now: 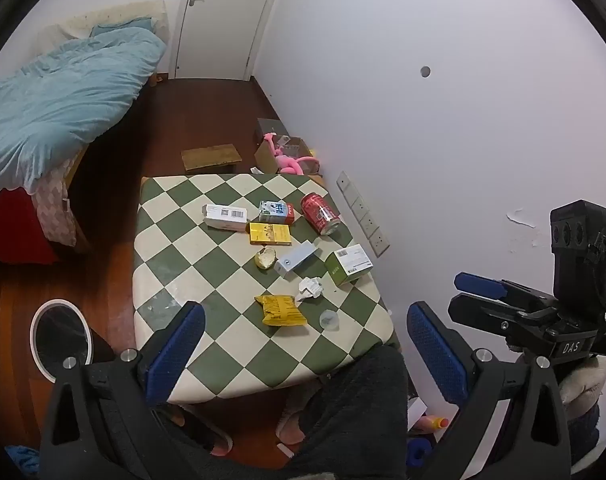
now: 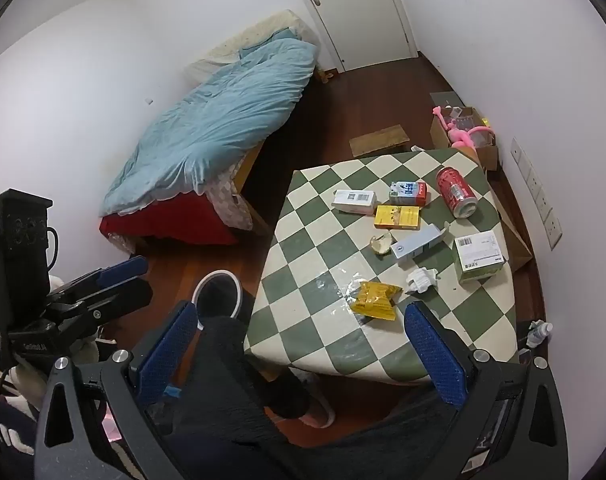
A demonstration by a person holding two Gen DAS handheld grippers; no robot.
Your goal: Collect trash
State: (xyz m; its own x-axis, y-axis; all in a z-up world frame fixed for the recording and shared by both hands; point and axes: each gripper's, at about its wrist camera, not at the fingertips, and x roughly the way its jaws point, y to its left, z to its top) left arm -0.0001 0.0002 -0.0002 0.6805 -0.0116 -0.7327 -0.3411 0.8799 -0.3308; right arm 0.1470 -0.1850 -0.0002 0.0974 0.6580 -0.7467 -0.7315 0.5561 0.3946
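Both tools stood wide apart with nothing between their blue pads. From the left wrist view, the left tool (image 1: 305, 354) hung above the near edge of the checkered desk (image 1: 207, 280), and the right tool (image 1: 479, 294) showed at the right, also wide and empty. On the desk lay a yellow wrapper (image 1: 281, 310) nearest, a crumpled paper (image 1: 310, 288) just beyond it, a clear cup lid (image 1: 329, 319) to its right, a green box (image 1: 349, 264), a pale blue box (image 1: 295, 259), a yellow box (image 1: 270, 234), a white box (image 1: 225, 217), a milk carton (image 1: 277, 212) and a red can (image 1: 320, 214) on its side. A trash bin (image 1: 61, 338) stood on the floor left of the desk.

From the right wrist view, the right tool (image 2: 303, 352) hovered over the desk's near edge, the yellow wrapper (image 2: 375, 300) just ahead of it. The trash bin (image 2: 219, 294) sat beside the desk's left corner, with the left tool (image 2: 121, 280) near it and a bed (image 2: 223, 120) behind.
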